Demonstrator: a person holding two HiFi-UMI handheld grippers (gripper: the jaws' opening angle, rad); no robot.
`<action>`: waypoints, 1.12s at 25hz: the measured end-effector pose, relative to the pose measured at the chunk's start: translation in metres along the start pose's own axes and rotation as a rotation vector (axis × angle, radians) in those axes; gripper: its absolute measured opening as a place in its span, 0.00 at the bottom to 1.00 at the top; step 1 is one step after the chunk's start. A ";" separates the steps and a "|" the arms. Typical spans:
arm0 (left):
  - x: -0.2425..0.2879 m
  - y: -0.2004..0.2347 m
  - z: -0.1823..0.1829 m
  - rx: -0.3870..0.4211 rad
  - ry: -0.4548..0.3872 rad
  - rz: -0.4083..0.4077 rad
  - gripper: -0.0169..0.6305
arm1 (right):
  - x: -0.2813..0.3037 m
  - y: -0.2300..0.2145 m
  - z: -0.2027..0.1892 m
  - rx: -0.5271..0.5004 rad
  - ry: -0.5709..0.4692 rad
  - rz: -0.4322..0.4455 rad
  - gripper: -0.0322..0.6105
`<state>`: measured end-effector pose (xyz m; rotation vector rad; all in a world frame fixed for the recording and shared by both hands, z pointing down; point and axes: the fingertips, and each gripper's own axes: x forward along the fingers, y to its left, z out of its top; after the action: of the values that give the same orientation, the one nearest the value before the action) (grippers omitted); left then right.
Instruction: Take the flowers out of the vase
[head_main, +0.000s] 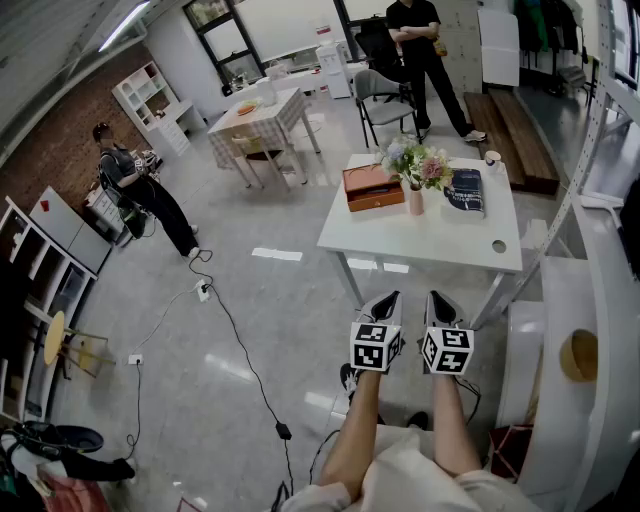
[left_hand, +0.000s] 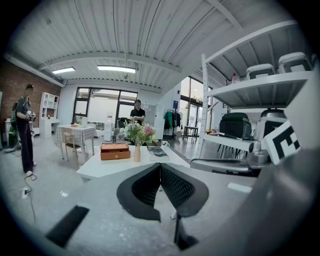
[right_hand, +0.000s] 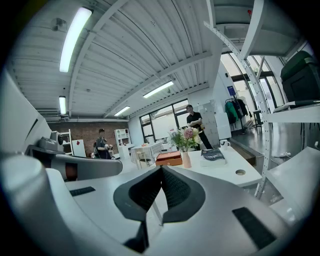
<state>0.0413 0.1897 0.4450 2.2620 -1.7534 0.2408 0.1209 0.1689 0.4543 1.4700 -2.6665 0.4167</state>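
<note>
Head view: open floor (head_main: 270, 330), table (head_main: 420, 250) edge, vase (head_main: 415, 202).

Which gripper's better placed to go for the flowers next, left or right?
Right, narrowly. Both the left gripper and right gripper are shut, side by side, short of the table. The box crowds the vase on the left; the book on the right lies flat.

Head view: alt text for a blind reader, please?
A person holds the left gripper and right gripper, both shut and empty, side by side before a white table. On it: flowers in a vase, an orange box, a dark book.
</note>
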 end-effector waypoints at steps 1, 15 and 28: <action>0.005 -0.005 -0.002 0.006 0.007 -0.012 0.04 | -0.001 -0.006 0.002 -0.009 -0.002 -0.011 0.06; 0.059 0.018 -0.004 -0.001 0.036 -0.064 0.04 | 0.049 -0.023 -0.005 -0.029 0.049 -0.017 0.06; 0.119 0.041 0.038 -0.080 0.011 -0.235 0.04 | 0.106 -0.036 0.002 -0.002 0.168 0.030 0.06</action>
<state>0.0309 0.0589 0.4483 2.3752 -1.4473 0.1328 0.0942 0.0631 0.4795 1.3314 -2.5590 0.5148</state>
